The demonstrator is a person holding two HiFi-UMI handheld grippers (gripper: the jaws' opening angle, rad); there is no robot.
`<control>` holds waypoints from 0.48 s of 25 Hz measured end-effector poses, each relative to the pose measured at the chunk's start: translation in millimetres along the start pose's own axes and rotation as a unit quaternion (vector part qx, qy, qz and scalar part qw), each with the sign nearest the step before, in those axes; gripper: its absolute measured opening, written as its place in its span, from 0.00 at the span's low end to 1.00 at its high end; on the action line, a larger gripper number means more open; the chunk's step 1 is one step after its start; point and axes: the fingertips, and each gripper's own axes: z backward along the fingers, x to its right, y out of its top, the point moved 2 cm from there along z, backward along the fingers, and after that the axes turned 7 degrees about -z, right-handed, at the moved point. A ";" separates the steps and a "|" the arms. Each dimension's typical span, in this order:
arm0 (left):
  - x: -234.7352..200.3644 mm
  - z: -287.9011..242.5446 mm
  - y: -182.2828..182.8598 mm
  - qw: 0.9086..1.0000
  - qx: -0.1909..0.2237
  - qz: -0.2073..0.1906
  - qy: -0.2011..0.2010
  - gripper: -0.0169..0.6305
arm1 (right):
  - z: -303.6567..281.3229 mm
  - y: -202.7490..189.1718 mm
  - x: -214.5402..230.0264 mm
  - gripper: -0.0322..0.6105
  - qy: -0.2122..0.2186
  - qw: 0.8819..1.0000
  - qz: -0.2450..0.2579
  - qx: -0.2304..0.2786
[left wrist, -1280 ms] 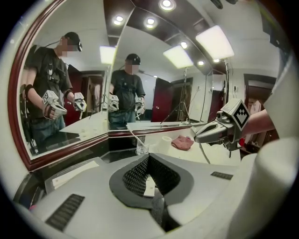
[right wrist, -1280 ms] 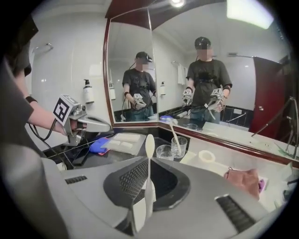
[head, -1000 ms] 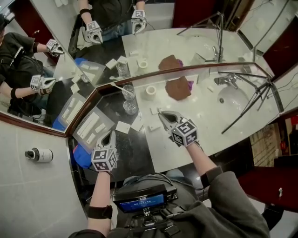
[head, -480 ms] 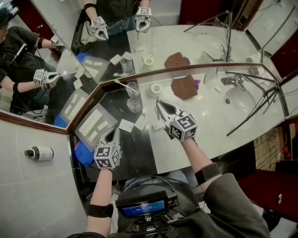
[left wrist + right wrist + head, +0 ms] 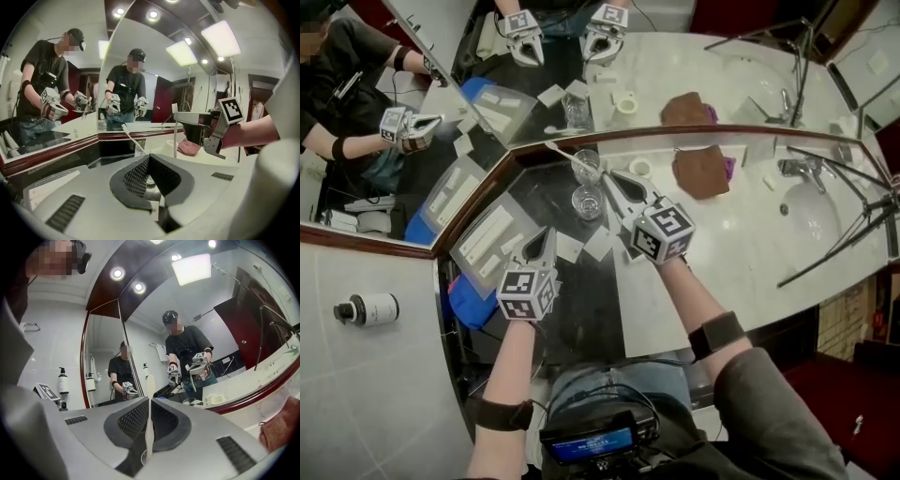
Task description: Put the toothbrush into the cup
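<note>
Right gripper (image 5: 613, 181) is clamped on a slim white plastic toothbrush (image 5: 149, 418). The brush stands upright between the jaws, and in the right gripper view its head rises above the pads. In the head view this gripper sits at centre frame. Its tips are just right of two clear glass cups on the dark part of the counter. The nearer cup (image 5: 588, 202) is below the farther cup (image 5: 586, 170), which stands against the mirror (image 5: 741, 84). A second white toothbrush (image 5: 567, 157) leans out of the farther cup toward the upper left. The held brush is close beside the nearer cup's rim, but I cannot tell whether its lower end is over that cup. Lower left of the cups, the left gripper (image 5: 546, 235) has its jaws closed together on nothing, and its own view shows the tips meeting. A brown crumpled cloth (image 5: 698, 172) lies on the white marble counter (image 5: 741, 244) at right. A small white ring (image 5: 639, 167) sits between the cloth and the cups.
</note>
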 end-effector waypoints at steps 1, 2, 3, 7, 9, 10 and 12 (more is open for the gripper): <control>-1.5 -3.7 -1.0 1.000 0.001 0.001 0.000 0.03 | -5.0 -1.9 1.5 0.10 0.003 1.000 -0.001 0.001; -2.8 -7.3 -2.5 1.000 0.002 0.002 0.001 0.03 | -9.6 -3.7 3.1 0.10 0.005 1.000 -0.002 0.003; -3.9 -11.2 -4.2 1.000 0.003 0.002 0.000 0.03 | -13.9 -5.6 4.9 0.10 0.006 1.000 -0.002 0.006; -7.7 -25.8 -12.4 1.000 0.006 0.002 -0.001 0.03 | -29.3 -14.3 11.8 0.10 0.005 1.000 -0.005 0.019; -9.1 -30.7 -15.2 1.000 0.008 0.000 0.000 0.03 | -36.0 -20.1 14.3 0.10 0.003 1.000 -0.009 0.023; -9.2 -32.3 -16.7 1.000 0.008 -0.001 -0.001 0.03 | -38.4 -24.0 15.8 0.10 0.002 1.000 -0.011 0.023; -8.6 -33.9 -20.4 1.000 0.007 -0.001 -0.002 0.03 | -40.9 -33.4 19.8 0.10 -0.005 1.000 -0.014 0.020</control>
